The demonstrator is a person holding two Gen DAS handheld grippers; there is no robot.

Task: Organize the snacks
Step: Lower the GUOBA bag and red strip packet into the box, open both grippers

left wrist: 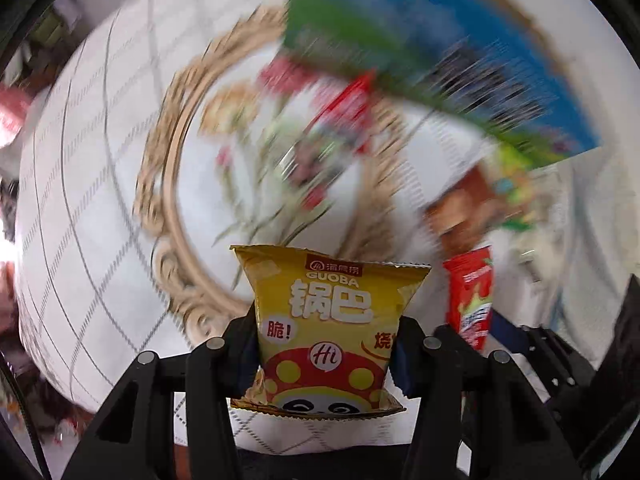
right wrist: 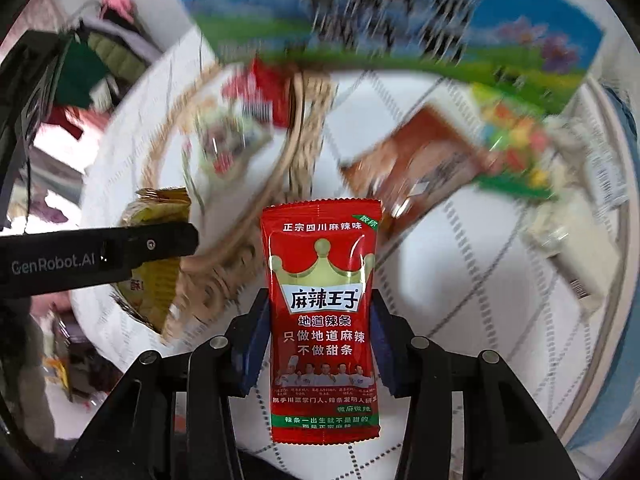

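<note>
My left gripper [left wrist: 326,340] is shut on a yellow Guoba snack packet [left wrist: 328,320], held upright above the near rim of an oval tray with a gold ornate rim [left wrist: 160,184]. My right gripper [right wrist: 318,344] is shut on a red spicy-strip packet [right wrist: 322,312], held upright over the white tablecloth to the right of the tray [right wrist: 296,152]. The red packet also shows in the left wrist view [left wrist: 470,292], and the left gripper with its yellow packet [right wrist: 156,276] shows in the right wrist view. A few blurred packets [left wrist: 320,148] lie in the tray.
A large blue and green box [right wrist: 400,16] stands at the back. A brown packet [right wrist: 416,160] and a green colourful packet [right wrist: 516,140] lie on the checked tablecloth [left wrist: 80,200] right of the tray. A white packet [right wrist: 572,248] lies far right. Clutter sits beyond the table's left edge.
</note>
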